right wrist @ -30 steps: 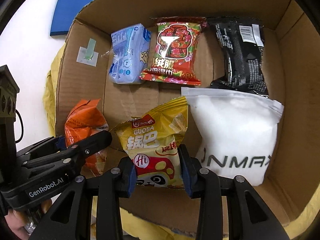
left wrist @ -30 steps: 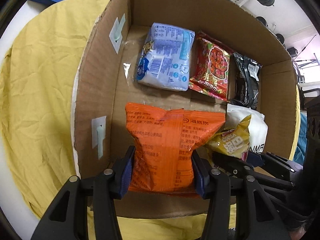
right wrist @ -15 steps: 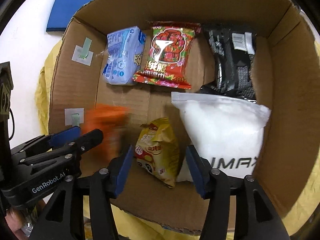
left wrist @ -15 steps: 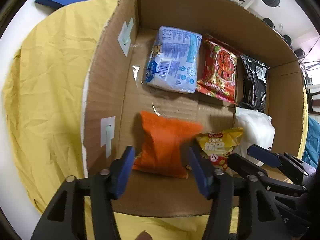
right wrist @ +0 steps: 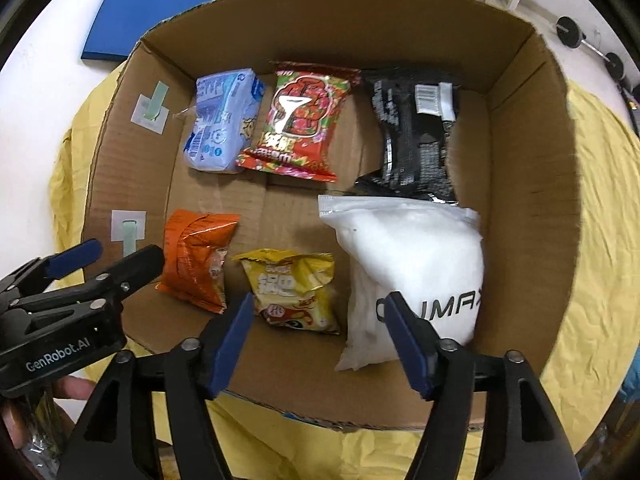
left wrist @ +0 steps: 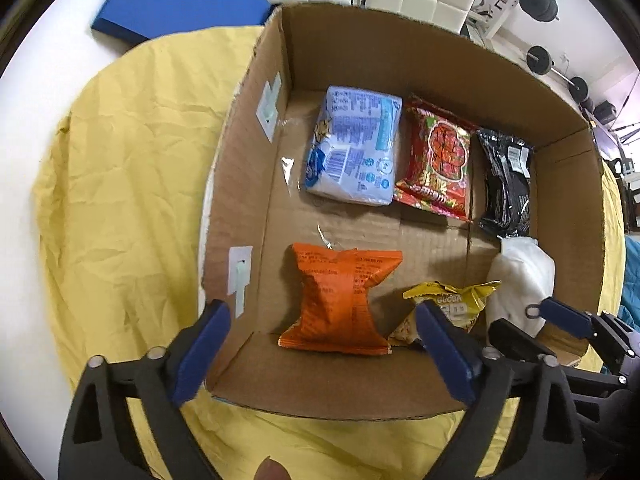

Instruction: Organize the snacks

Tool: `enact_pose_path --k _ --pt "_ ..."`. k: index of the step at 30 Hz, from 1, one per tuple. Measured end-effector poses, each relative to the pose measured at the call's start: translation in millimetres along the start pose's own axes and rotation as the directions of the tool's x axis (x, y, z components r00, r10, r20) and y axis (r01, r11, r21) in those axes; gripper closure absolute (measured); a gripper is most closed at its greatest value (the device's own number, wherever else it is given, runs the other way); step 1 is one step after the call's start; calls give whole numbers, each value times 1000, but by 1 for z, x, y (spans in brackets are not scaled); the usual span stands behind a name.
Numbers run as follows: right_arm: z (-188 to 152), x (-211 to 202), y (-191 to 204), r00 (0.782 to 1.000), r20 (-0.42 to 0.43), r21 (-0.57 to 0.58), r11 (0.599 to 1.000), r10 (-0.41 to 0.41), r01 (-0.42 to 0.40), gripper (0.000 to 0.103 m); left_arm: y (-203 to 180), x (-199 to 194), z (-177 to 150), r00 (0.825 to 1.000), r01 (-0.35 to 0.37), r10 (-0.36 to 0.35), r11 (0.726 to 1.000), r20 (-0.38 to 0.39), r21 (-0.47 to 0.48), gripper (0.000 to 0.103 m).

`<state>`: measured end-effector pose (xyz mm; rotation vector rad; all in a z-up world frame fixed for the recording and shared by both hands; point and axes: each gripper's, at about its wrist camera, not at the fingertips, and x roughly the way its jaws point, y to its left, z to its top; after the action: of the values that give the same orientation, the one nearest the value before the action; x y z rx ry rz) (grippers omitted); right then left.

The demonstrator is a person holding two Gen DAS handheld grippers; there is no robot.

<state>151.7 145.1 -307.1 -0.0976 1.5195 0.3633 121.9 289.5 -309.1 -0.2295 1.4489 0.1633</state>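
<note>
Two wrist fisheyes looking down into one cardboard box (left wrist: pixel 400 52)

Both are hovering close above the box's near wall, facing its far wall; the left one is sitting nearer the left wall, the right one nearer the centre, each catching the other's jaws and sharing the whole box floor.

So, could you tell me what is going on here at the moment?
A person with a gripper in each hand is packing snacks into a cardboard box. The left gripper and right gripper both hang open and empty above the near row: orange packet, yellow packet, white bag.
</note>
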Motion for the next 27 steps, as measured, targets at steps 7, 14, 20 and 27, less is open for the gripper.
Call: enact_pose_path --k 7,14,20,27 --pt "-3 -13 -11 995 44 18 996 -91 90 5 2 -16 -6 999 -7 8 1000 40 -11 6" --pt "-8 -27 -27 993 64 48 994 -103 100 4 -9 -39 -15 995 -26 25 1000 95 13 6" --pt "-28 -58 -33 988 118 65 994 -98 91 4 -19 -76 -27 987 -17 13 999 162 27 6" --pt "-66 -127 -35 972 227 75 996 -68 52 0 -29 -144 -57 961 -9 -2 999 278 40 6"
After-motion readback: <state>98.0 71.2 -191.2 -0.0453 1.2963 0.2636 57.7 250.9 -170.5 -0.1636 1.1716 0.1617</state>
